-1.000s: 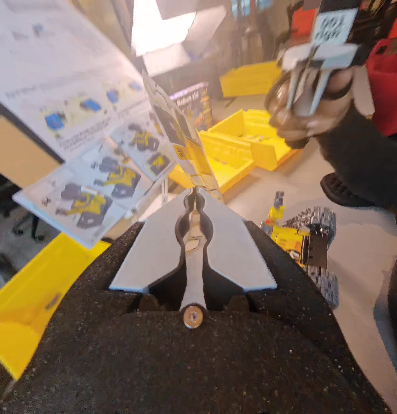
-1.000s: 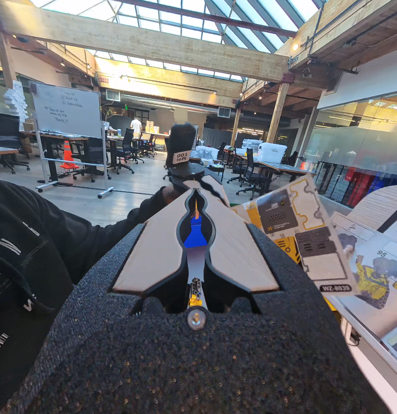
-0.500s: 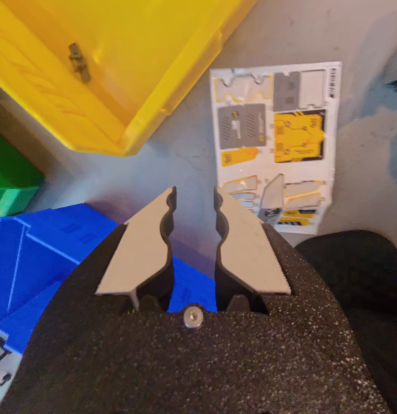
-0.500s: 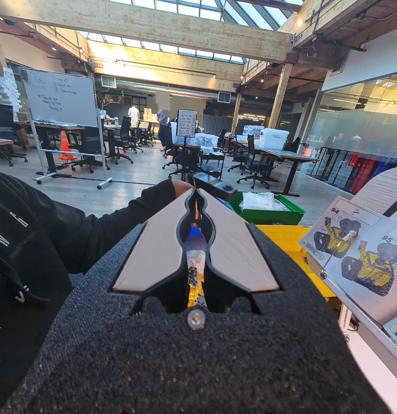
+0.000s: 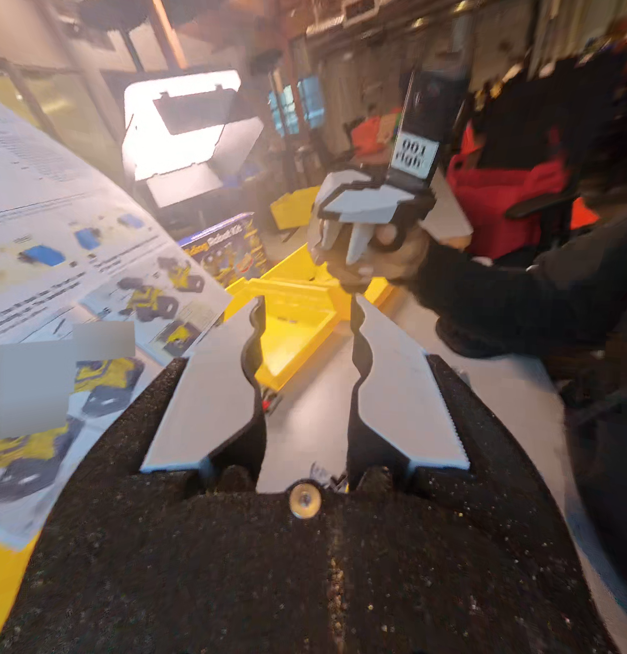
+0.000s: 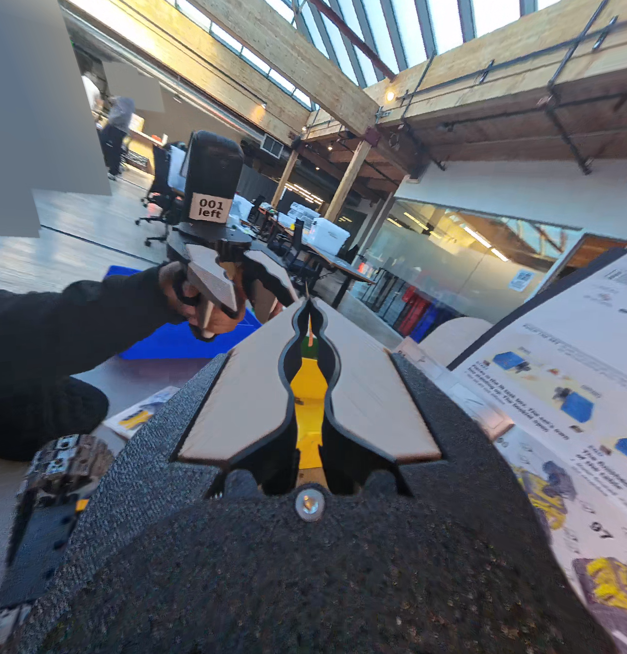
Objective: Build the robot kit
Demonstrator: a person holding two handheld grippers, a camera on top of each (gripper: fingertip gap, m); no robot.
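My left claw [image 5: 306, 311] stands wide, with nothing between its fingers; through the gap I see the grey table [image 5: 305, 424] and a yellow tray [image 5: 294, 336] just beyond the fingertips. More yellow trays [image 5: 294, 283] lie farther off, and a printed kit box [image 5: 230, 247] stands behind them. To the left, a propped instruction booklet [image 5: 57, 247] with pictures of a yellow and dark vehicle leans close beside the left finger. Far right in this view, my right claw [image 5: 344, 240] hangs in the air, gripped by a hand [image 5: 386, 254] in a dark sleeve, in front of a red bag [image 5: 499, 205].

In the right wrist view, my right claw [image 6: 309, 304] is pressed almost together at the tips, and a thin pale strip [image 6: 310, 334] shows between the fingers; I cannot tell what it is. A yellow tray [image 6: 306, 400] shows low through the gap. The left claw [image 6: 248, 272] hovers far left, above a blue bin [image 6: 184, 339]. A dark tracked model [image 6: 57, 470] sits at the near left, with a printed sheet [image 6: 142, 414] lying just beyond it. The booklet [image 6: 553, 389] stands at the right.
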